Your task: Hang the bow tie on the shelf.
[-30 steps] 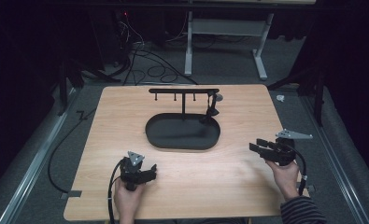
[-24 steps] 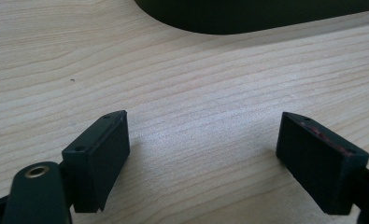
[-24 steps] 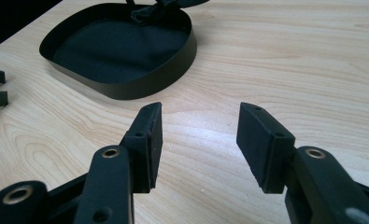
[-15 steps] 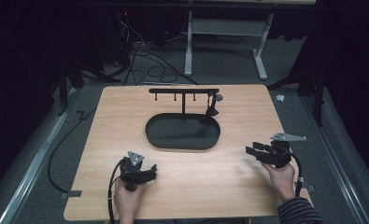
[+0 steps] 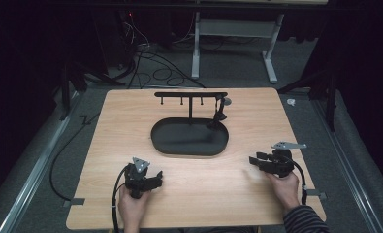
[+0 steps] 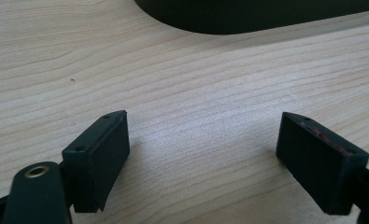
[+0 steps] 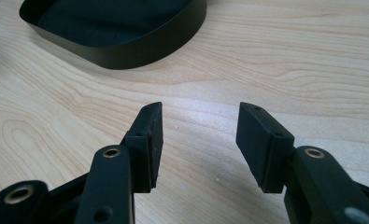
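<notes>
A black oval tray (image 5: 189,137) lies mid-table, with a black T-shaped rack (image 5: 190,95) rising from its far side. A small dark piece (image 5: 220,114) hangs from the rack's right end. My left gripper (image 5: 155,178) rests on the wood near the front left, open, with nothing between its jaws (image 6: 203,154). My right gripper (image 5: 255,160) sits low at the front right, pointing left toward the tray, open and holding nothing (image 7: 200,135). The tray's wall (image 7: 140,49) is seen ahead in the right gripper view, and its edge (image 6: 247,18) in the left gripper view.
The wooden table (image 5: 131,121) has bare wood around the tray. Cables (image 5: 150,63) and a white desk frame (image 5: 232,39) stand on the floor beyond the far edge. A cable (image 5: 77,141) trails off the left side.
My right gripper has sunk toward the table and shifted slightly nearer the front edge. The left gripper has stayed put.
</notes>
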Demonstrator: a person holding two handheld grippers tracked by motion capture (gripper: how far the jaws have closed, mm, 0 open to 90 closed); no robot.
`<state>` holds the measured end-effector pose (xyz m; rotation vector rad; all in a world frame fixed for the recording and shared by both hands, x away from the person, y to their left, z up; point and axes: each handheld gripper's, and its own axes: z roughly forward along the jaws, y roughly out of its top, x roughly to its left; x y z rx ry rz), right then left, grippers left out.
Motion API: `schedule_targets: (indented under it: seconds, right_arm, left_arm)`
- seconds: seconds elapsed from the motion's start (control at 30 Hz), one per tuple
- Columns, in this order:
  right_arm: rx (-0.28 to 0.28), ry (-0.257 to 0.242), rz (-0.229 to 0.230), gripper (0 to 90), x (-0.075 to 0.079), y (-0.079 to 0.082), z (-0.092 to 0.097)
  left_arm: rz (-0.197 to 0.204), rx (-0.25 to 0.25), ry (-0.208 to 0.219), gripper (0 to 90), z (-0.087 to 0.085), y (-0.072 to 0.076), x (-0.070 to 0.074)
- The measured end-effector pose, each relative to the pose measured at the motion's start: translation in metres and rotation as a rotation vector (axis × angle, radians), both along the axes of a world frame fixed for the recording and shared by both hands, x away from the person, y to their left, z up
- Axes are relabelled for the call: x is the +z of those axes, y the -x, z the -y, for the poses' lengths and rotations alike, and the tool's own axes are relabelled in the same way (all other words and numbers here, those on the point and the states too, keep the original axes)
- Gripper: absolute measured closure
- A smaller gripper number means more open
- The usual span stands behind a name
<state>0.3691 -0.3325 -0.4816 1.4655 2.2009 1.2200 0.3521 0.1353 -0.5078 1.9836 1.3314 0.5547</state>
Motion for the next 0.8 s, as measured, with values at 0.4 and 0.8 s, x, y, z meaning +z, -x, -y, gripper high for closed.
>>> schedule_targets:
  seconds: [0.4, 0.8]
  right_arm:
    - [0.010, 0.019, -0.003, 52.9, -0.008, -0.004, -0.009]
    - [0.021, 0.056, -0.003, 53.0, -0.015, -0.006, -0.017]
  left_arm:
    - [-0.001, -0.001, 0.001, 17.6, 0.000, 0.000, 0.000]
    - [-0.001, -0.001, 0.001, 17.6, 0.000, 0.000, 0.000]
